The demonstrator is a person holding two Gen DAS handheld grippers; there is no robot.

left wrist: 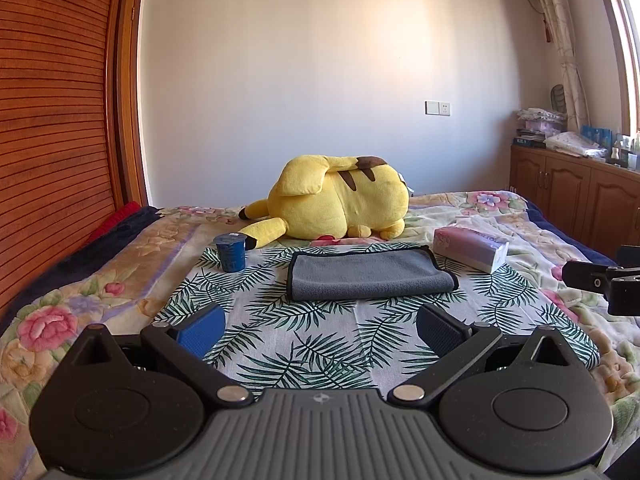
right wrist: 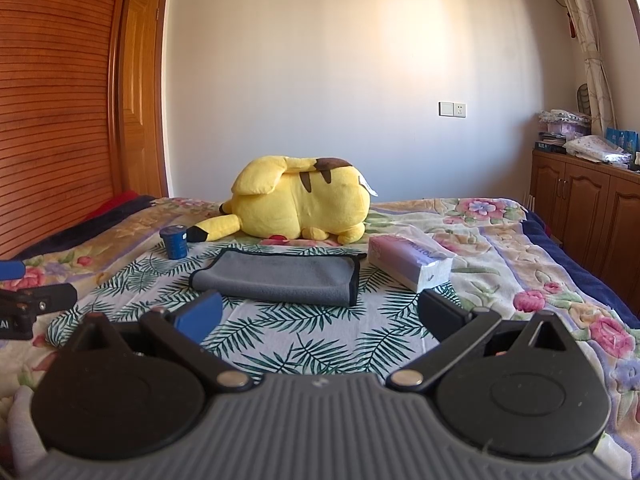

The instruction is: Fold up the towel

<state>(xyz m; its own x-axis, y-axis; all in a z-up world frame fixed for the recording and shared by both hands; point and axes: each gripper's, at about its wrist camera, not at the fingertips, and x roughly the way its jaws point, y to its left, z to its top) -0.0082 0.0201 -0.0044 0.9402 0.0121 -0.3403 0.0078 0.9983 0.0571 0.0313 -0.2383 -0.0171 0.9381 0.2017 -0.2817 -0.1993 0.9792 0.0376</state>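
Note:
A grey towel (left wrist: pixel 370 276) with black trim lies folded flat on a palm-leaf cloth (left wrist: pixel 304 344) on the bed; it also shows in the right wrist view (right wrist: pixel 280 276). My left gripper (left wrist: pixel 320 324) is open and empty, held above the cloth a little in front of the towel. My right gripper (right wrist: pixel 320 316) is open and empty, also short of the towel's near edge. The right gripper's side shows at the right edge of the left wrist view (left wrist: pixel 600 284), the left gripper's side at the left edge of the right wrist view (right wrist: pixel 28 304).
A blue cup (left wrist: pixel 231 254) stands left of the towel. A tissue pack (left wrist: pixel 472 248) lies to its right. A yellow plush toy (left wrist: pixel 336 204) lies behind it. A wooden wardrobe (left wrist: pixel 52 128) is left, a wooden cabinet (left wrist: pixel 576 192) right.

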